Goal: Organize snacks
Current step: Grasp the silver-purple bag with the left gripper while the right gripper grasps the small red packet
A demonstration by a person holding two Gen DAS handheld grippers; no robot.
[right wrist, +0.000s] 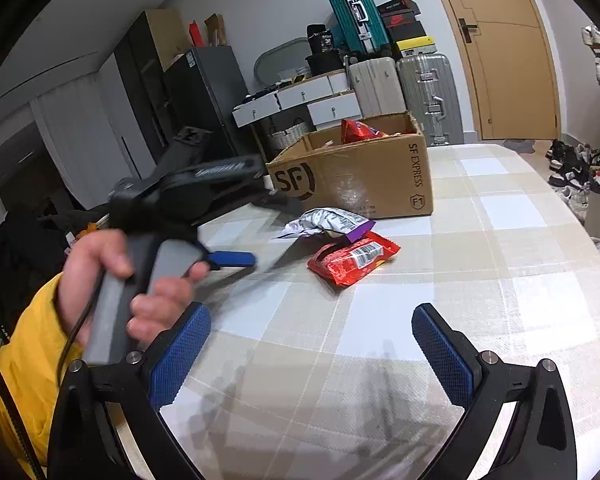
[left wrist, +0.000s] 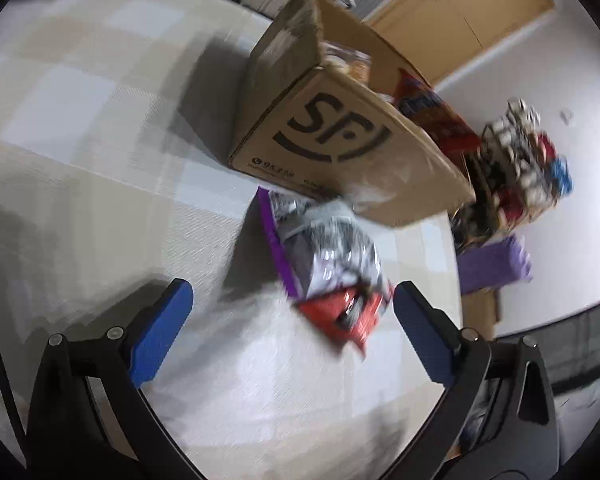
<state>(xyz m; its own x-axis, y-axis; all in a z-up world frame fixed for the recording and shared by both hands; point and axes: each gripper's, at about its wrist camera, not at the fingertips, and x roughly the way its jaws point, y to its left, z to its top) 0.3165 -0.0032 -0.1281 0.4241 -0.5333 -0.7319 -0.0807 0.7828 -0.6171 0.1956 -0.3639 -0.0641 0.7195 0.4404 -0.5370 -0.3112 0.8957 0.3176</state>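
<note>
Left wrist: red snack bag lies beyond spread jaws.

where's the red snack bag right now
In the right wrist view the red snack bag lies on the checked tablecloth, partly under the purple-and-white bag, in front of the SF Express box.

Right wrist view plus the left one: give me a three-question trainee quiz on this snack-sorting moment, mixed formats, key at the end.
1. True or false: the red snack packet already lies inside the cardboard box.
2. Multiple choice: the purple-and-silver snack bag lies (A) between the red packet and the box, (B) inside the box, (C) in the right gripper.
3. Fill in: the left gripper has its jaws ____ and holds nothing.

Key: 1 false, it lies on the checked tablecloth; 2 A; 3 open.
</note>
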